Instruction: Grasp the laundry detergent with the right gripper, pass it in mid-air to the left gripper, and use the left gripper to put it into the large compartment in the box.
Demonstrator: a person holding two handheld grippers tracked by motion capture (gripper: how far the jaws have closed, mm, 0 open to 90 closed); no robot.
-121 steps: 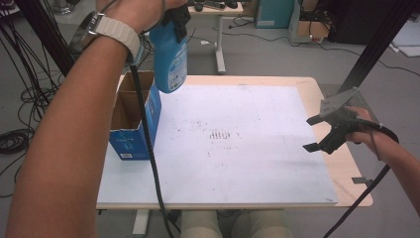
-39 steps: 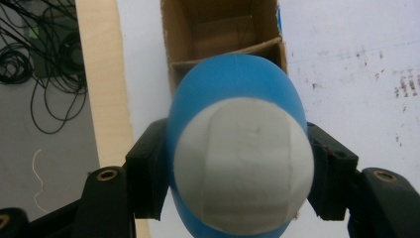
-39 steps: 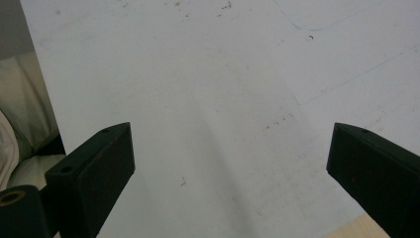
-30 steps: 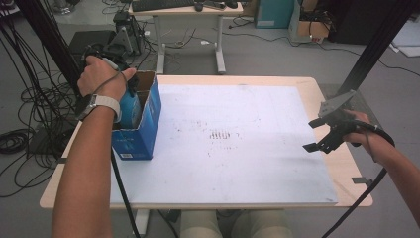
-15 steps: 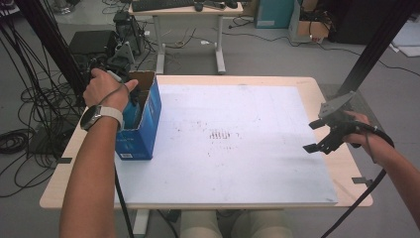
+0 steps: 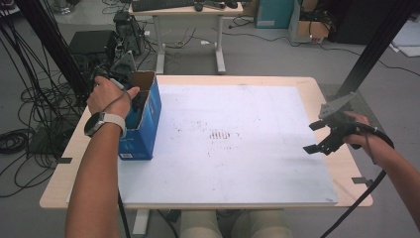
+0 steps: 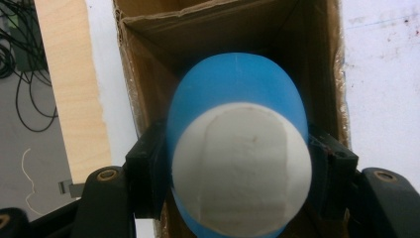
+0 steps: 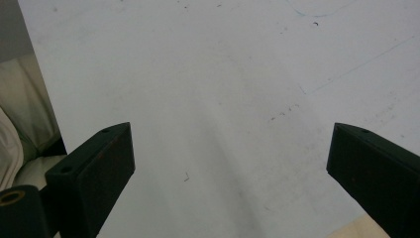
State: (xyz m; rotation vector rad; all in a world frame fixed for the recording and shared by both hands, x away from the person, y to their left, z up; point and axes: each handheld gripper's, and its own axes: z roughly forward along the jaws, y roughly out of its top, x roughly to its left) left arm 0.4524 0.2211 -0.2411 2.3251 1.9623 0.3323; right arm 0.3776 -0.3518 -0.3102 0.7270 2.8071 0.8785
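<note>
A blue bottle (image 7: 236, 94) with a white end (image 7: 241, 163) facing the camera sits between the jaws of my left gripper (image 7: 237, 161), which is shut on it. The bottle hangs inside the open brown interior of a blue cardboard box (image 6: 144, 126) at the table's left side. In the high view the person's left hand (image 6: 106, 94) is over the box's opening, and the jaws are hidden within it. My right gripper (image 6: 317, 136) hovers open above the white board (image 6: 233, 163) near its right edge, with nothing between its jaws (image 8: 233, 148).
The white board covers most of a wooden table (image 6: 64, 183). Cables (image 6: 20, 139) and black equipment (image 6: 94, 42) lie on the floor to the left. A second desk (image 6: 185, 10) stands behind. A black post (image 6: 371, 54) rises at the right.
The left hand has come down from high above the box and lowered the blue bottle into it. The right gripper has stayed where it was.
</note>
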